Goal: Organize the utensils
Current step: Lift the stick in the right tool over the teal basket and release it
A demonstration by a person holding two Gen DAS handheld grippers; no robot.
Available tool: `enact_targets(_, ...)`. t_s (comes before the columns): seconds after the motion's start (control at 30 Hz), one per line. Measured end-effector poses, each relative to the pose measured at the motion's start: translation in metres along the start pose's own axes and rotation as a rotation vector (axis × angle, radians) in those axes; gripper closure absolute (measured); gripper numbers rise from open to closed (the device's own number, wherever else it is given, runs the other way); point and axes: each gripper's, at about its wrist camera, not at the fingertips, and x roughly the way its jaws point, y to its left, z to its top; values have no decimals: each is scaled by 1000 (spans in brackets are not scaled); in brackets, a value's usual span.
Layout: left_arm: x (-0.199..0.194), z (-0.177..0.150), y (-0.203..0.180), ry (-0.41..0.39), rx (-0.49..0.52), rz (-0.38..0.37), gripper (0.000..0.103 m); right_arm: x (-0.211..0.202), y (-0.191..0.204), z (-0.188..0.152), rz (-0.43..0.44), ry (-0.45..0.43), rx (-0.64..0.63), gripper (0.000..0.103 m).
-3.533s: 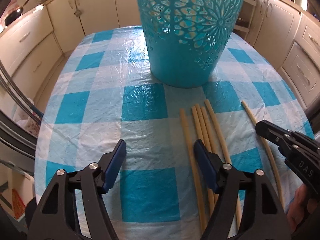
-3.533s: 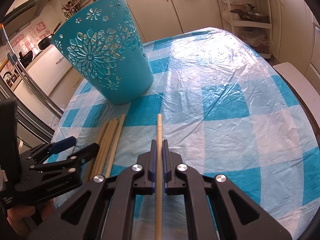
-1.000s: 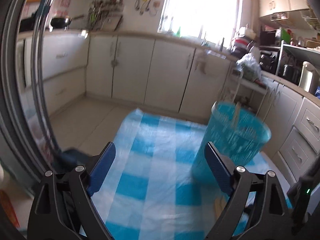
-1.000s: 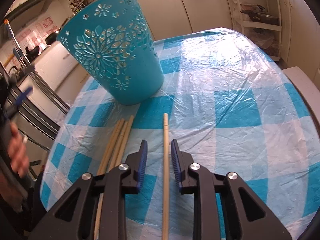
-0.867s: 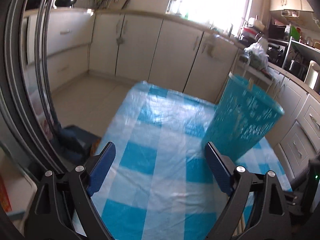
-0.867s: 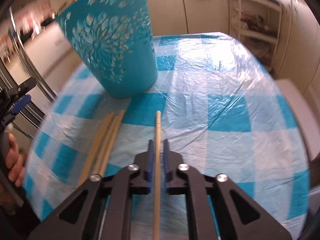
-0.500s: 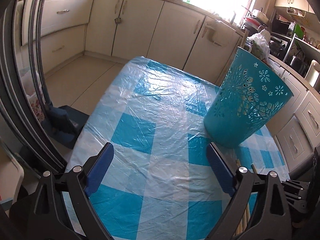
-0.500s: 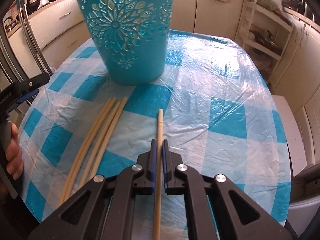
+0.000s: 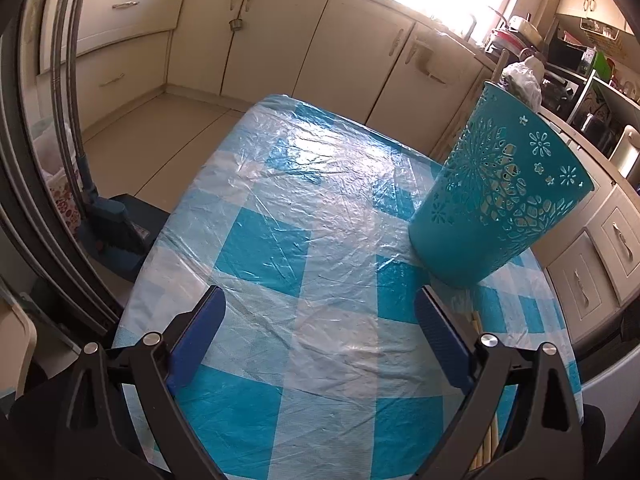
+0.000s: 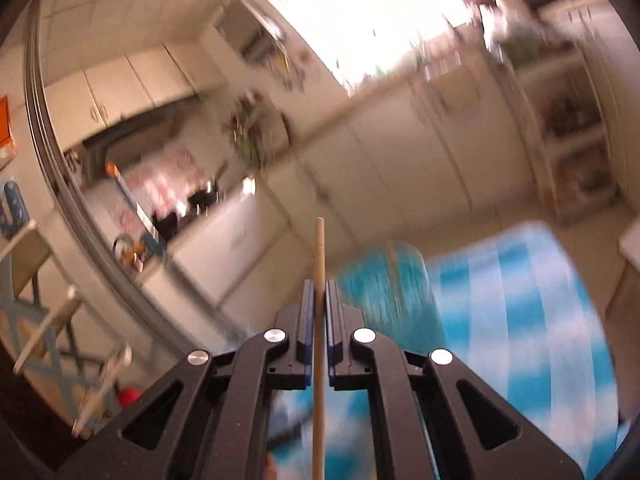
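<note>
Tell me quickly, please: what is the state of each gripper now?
Left gripper: open, holding nothing.
Right gripper: closed on a wooden chopstick.

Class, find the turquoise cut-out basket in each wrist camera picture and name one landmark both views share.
Left wrist: turquoise basket at right of centre, sharp, standing on the table.
Right wrist: the basket is low, just right of centre, blurred, beyond the closed right gripper.
Shared landmark: blue checked tablecloth.

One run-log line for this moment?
right gripper: shut on thin wooden stick, lifted | left gripper: open, empty | teal cut-out plastic basket: upright on checked tablecloth
</note>
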Motion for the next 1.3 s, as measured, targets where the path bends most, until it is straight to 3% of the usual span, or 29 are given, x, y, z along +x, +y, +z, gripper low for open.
enact_targets(0.1,-1,0,0,-4,-3,-1,12,30,14,30,-61,-122,-38,97)
enact_targets(0.2,-1,0,2,-5,-12,-5,12,60,9,41,-138,-169,-45,97)
enact_targets(0.37,-1,-1,4,-5,-19,-19,12,96,-3,28,-254,-152,-84,97)
enact_targets(0.53,-1,-1,5,-6,-20,-28,12,111,-14,10,-304,-93,-123,97)
enact_targets(0.83,-1,0,5,-7,-27,-24,12,110,-13,-3,-296,-35,-169,96)
enact_targets(0.87,-1,0,6,-7,-28,-24,12,109,-12,-6,-287,-22,-188,95)
enact_targets(0.93,-1,0,6,-7,-27,-22,12,105,-8,-13,-275,16,-224,81)
enact_targets(1.17,-2,0,9,-10,-35,-20,11,64,-10,-23,-289,-8,-212,77)
enact_targets(1.3,-2,0,10,-10,-35,-20,11,36,-8,-44,-311,15,-216,65)
